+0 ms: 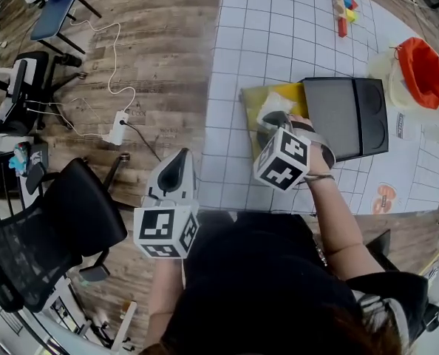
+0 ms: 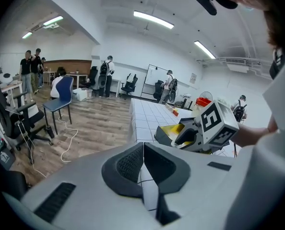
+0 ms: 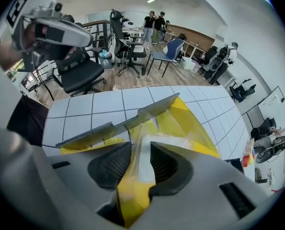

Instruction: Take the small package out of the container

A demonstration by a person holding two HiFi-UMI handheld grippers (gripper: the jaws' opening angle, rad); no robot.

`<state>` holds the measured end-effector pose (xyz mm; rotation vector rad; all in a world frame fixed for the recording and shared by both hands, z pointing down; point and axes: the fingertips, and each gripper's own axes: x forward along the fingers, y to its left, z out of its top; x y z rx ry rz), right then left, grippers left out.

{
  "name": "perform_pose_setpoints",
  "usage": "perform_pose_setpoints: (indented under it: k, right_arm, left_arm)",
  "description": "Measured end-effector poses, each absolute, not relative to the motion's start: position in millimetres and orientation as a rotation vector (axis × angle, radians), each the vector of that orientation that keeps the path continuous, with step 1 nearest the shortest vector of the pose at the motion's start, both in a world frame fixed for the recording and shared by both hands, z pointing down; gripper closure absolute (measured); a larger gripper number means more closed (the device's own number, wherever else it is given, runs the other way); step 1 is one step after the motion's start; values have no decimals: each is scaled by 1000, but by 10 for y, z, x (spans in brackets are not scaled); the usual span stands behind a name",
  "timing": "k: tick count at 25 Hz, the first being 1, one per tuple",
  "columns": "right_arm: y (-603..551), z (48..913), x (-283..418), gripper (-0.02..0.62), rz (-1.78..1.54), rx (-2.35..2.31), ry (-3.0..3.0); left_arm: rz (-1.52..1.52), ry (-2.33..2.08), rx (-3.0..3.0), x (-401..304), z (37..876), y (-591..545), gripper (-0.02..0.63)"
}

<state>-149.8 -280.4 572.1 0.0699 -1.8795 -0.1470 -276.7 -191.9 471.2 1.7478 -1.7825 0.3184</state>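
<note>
Package, small, clear crinkled plastic with a whitish centre (image 3: 147, 143), lies inside the open grey container with yellow lining (image 3: 111, 127), pinched between the right gripper (image 3: 140, 157) jaws. Left gripper (image 2: 143, 166): jaws pressed together, empty.

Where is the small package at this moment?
Head view: the small package lies inside the yellow container, just left of the black box, pinched in the tongs of the right gripper.

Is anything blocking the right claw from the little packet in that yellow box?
Nothing visible does. The small package sits right between the jaws of the right gripper, inside the yellow container, whose top is open.
</note>
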Motion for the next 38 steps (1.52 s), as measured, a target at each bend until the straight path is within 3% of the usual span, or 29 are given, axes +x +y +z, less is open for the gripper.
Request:
perform_pose_setpoints:
  k: [3,9,38]
  right_arm:
    - [-2750,5742,-1499,516,-55,60,-1870]
    - [-2796,5723,-1512,572,-19,175,-1844]
    - [-2342,4271,-1077,575,-58,806,-2104]
  left_arm:
    - [324,-1746,1784,-2841,4704,-1938,578]
    - [327,-1705,1847,-3041,4622,-1947,578]
    - [320,-1478,2280,-2506,3975,-2148,578]
